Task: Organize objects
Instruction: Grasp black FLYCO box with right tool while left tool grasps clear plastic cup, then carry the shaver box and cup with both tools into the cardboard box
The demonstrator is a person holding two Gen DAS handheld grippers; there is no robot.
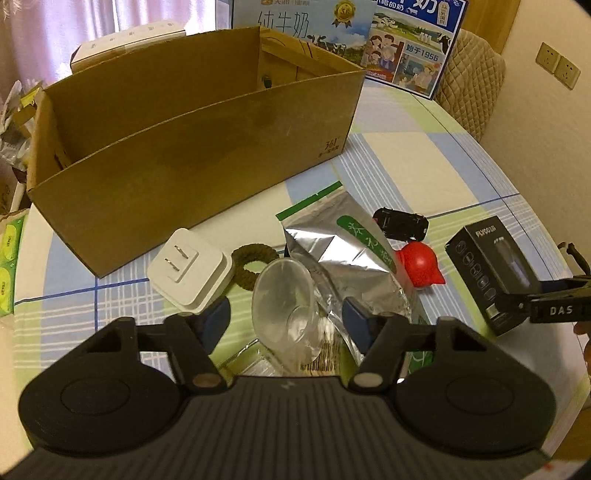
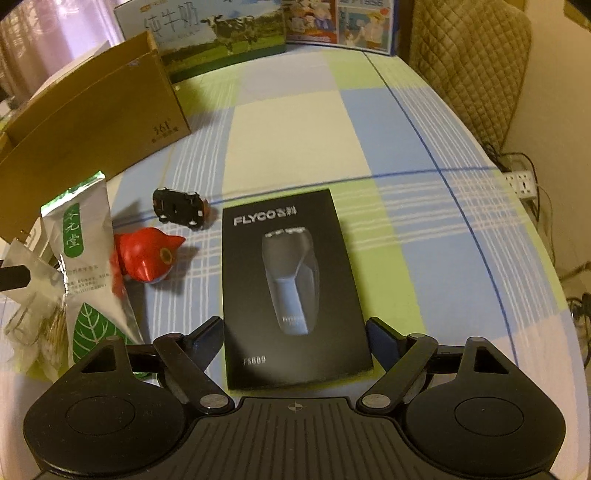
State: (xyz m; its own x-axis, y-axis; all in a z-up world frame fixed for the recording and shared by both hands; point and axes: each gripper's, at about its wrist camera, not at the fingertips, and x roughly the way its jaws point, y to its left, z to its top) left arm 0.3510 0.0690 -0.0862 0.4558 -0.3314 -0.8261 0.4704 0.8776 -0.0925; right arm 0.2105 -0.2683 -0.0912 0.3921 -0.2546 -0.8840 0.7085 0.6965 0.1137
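An open cardboard box (image 1: 192,147) stands at the back left of the table. My left gripper (image 1: 284,317) is open around a clear plastic cup (image 1: 286,299) lying on its side on a silver tea pouch (image 1: 343,251). A white plug adapter (image 1: 190,269) and a brown hair tie (image 1: 255,260) lie beside it. My right gripper (image 2: 297,341) is open, its fingers on either side of the near end of a black FLYCO shaver box (image 2: 291,288); it also shows in the left wrist view (image 1: 495,273). A red bird toy (image 2: 147,258) and a black toy car (image 2: 181,208) lie to its left.
Milk cartons (image 1: 343,33) stand behind the cardboard box. A quilted chair back (image 2: 469,55) is at the table's far right edge. A power strip (image 2: 521,182) lies on the floor to the right. Green packets (image 1: 9,266) sit at the left edge.
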